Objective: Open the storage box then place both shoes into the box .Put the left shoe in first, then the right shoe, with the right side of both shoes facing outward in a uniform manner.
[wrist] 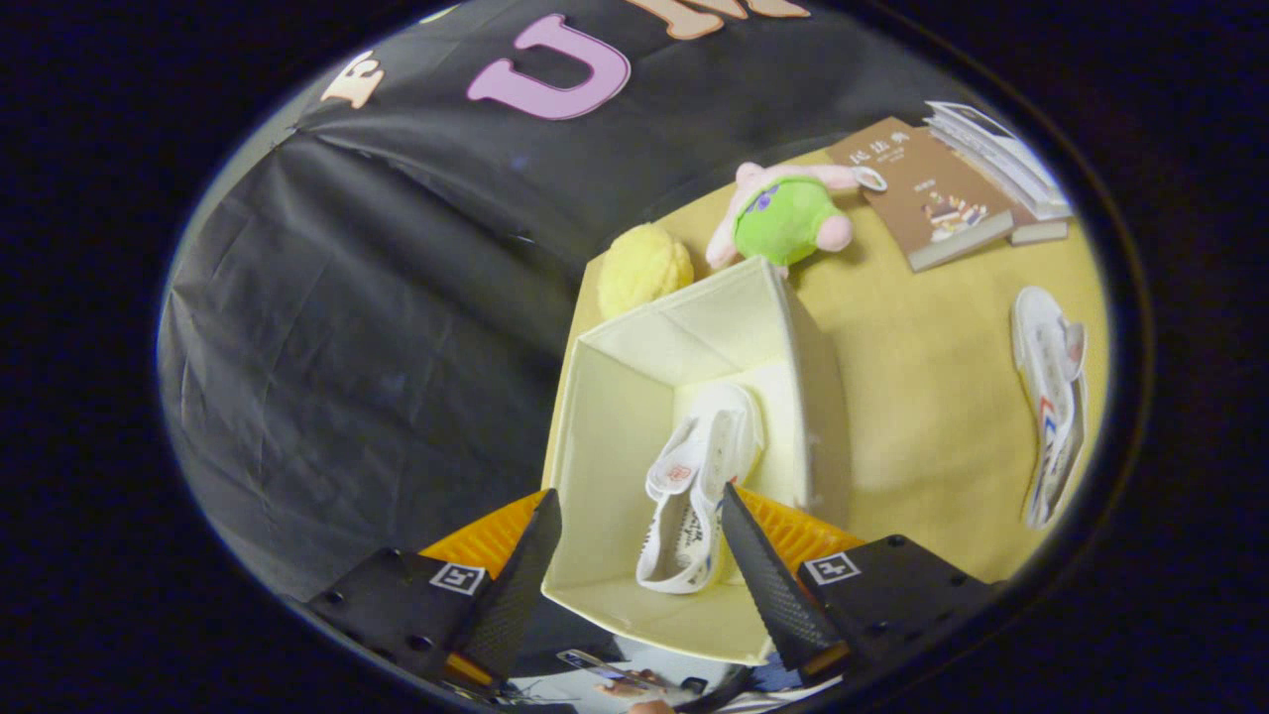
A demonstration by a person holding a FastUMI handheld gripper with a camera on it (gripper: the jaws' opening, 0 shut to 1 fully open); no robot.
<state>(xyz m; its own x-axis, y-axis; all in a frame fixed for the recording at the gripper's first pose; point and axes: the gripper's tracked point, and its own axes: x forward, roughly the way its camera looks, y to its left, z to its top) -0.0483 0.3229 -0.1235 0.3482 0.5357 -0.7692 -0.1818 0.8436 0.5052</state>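
A cream fabric storage box (620, 397) stands open on the yellow table. One white shoe (694, 496) lies on its side inside the box, leaning toward the right wall. My gripper (634, 516) hovers above the box with its fingers spread wide; the shoe lies below, between them and near the right finger, and neither finger touches it. A second white shoe (1051, 397) with coloured side marks lies on the table well to the right of the box.
Beyond the box sit a yellow fluffy ball (642, 268) and a green and pink plush toy (788, 218). A brown book (927, 193) and a stack of books (1001, 159) lie farther right. The table edge runs just left of the box.
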